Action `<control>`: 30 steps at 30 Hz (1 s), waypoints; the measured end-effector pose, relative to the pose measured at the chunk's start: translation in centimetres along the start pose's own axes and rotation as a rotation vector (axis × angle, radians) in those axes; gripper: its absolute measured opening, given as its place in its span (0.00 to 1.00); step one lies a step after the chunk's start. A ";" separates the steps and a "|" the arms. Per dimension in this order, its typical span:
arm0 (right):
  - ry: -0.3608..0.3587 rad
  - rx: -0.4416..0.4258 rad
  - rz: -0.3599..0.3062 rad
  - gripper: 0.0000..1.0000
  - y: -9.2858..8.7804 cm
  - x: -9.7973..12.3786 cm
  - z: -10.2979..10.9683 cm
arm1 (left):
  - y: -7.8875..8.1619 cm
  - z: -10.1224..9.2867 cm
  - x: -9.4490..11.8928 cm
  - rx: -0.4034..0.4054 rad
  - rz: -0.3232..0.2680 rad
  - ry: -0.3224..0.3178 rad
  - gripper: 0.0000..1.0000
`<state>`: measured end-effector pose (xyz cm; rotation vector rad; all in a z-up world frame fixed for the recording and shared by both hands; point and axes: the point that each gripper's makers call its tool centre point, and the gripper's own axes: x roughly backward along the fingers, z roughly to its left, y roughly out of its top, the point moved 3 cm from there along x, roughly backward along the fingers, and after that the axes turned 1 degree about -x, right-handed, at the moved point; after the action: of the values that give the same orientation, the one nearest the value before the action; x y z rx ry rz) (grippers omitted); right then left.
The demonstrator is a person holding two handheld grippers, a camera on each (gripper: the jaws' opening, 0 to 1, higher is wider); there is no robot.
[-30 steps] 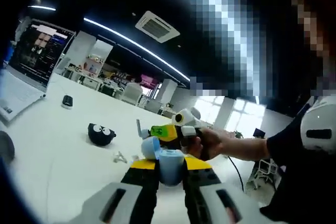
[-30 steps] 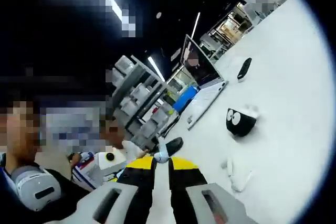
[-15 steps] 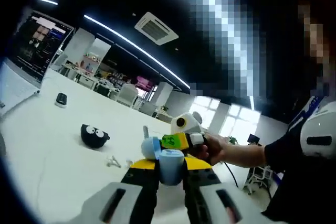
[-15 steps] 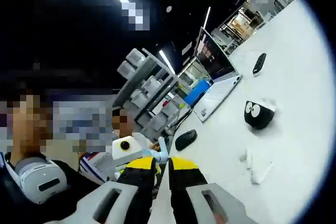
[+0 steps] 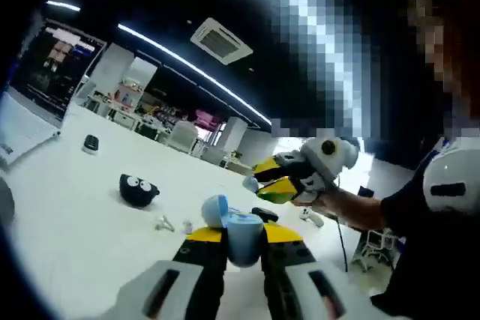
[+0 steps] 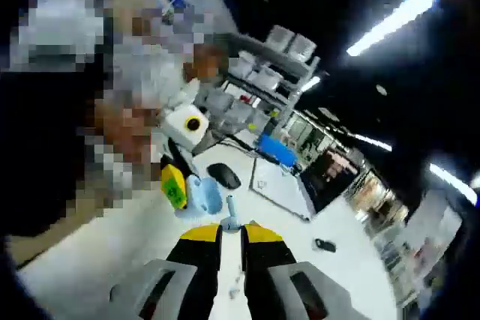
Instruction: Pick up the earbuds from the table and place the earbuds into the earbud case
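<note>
right gripper [image 5: 264,183] now lifted off the case [image 5: 238,231] in the left gripper's [image 5: 242,236] grip, pinching an earbud [image 6: 230,211] (tip hidden).

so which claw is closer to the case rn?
Left. The left claw is shut on the blue case; the right claw hovers apart, above it, pinching an earbud.

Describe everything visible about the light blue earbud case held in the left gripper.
The light blue earbud case, smooth, glossy plastic, sits clamped between the left gripper's yellow-tipped jaws, above the white table. Its rounded lid is hinged open, tilted away. In the right gripper view the case appears open beside a yellow jaw tip.
</note>
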<state>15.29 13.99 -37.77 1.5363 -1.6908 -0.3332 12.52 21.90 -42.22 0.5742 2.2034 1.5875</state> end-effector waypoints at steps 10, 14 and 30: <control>0.041 0.080 0.216 0.10 -2.3 -0.8 1.2 | -0.6 0.2 -0.7 -0.433 0.066 0.175 0.19; 0.047 0.014 0.345 0.10 -4.1 -0.9 -0.2 | -0.9 1.2 -0.6 -0.597 0.172 0.331 0.19; 0.277 0.002 0.658 0.10 -4.2 -3.2 -1.2 | -0.1 0.1 -2.4 -0.969 0.377 0.477 0.19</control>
<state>18.92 16.42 -41.01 0.8964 -1.8498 0.2158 14.60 20.73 -42.18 0.3196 1.2919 2.9125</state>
